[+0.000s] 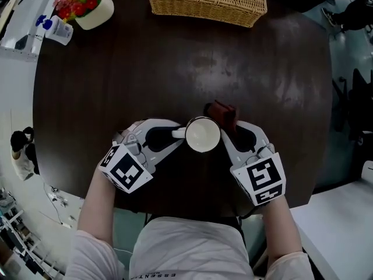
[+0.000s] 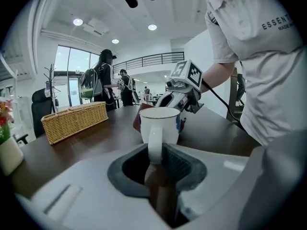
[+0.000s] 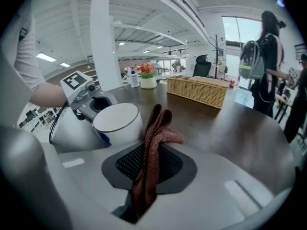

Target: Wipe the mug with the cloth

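Upright near the table's front edge, the white mug has its handle clamped by the left gripper, reaching in level from the left. Just beside its right wall, the right gripper pinches the rust-brown cloth. Farther back sit a wicker basket, flower pot and bottle.

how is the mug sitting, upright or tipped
Upright. The mug has its open rim on top and its handle vertical between the jaws of the left gripper.

Dark round wooden bench carries a rectangular woven wicker basket at its far edge. Far left, there's a white pot of red flowers, with a white blue-capped bottle just beside it.
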